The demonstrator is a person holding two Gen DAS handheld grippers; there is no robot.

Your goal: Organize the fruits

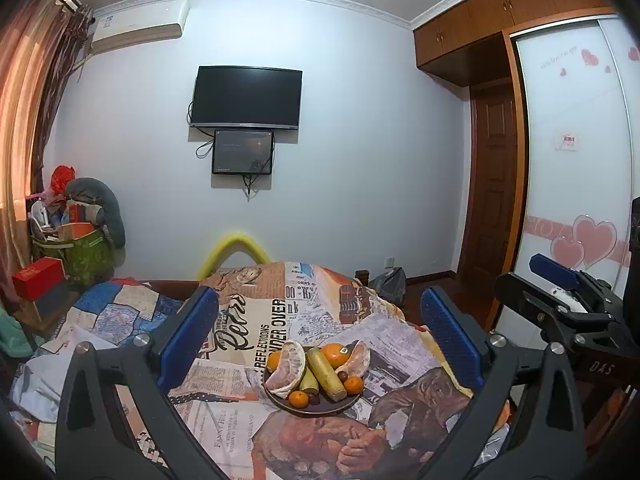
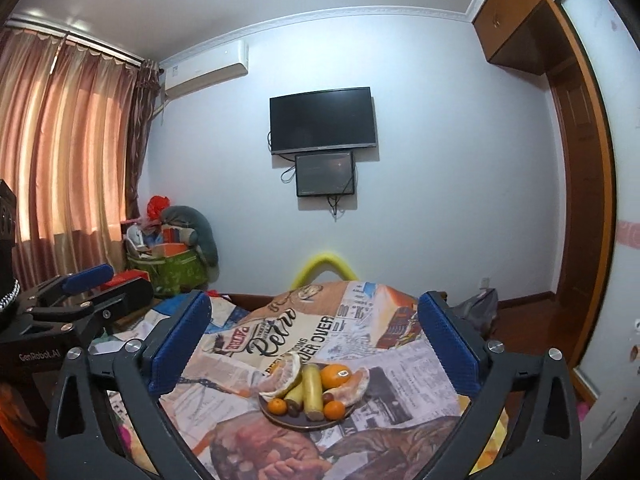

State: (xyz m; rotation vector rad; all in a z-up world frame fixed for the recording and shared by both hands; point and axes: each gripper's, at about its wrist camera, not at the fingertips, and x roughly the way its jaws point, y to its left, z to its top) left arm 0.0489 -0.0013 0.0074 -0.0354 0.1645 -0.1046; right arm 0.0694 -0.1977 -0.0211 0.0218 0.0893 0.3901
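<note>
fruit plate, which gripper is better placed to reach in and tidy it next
Slightly the left, though it's close. Both grippers are open, empty and back from the plate. The left gripper frames the plate midway between its fingers; the right gripper sees it a bit left of centre.

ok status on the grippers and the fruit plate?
Left gripper open, empty. Right gripper open, empty. Fruit piled on plate on the bedspread, untouched. Nothing in the way.

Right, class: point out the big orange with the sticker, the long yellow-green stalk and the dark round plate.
big orange (image 1: 335,354), left wrist view, its skin below the sticker
yellow-green stalk (image 1: 325,372), left wrist view, mid-length
dark plate (image 2: 280,416), right wrist view, near rim
</note>
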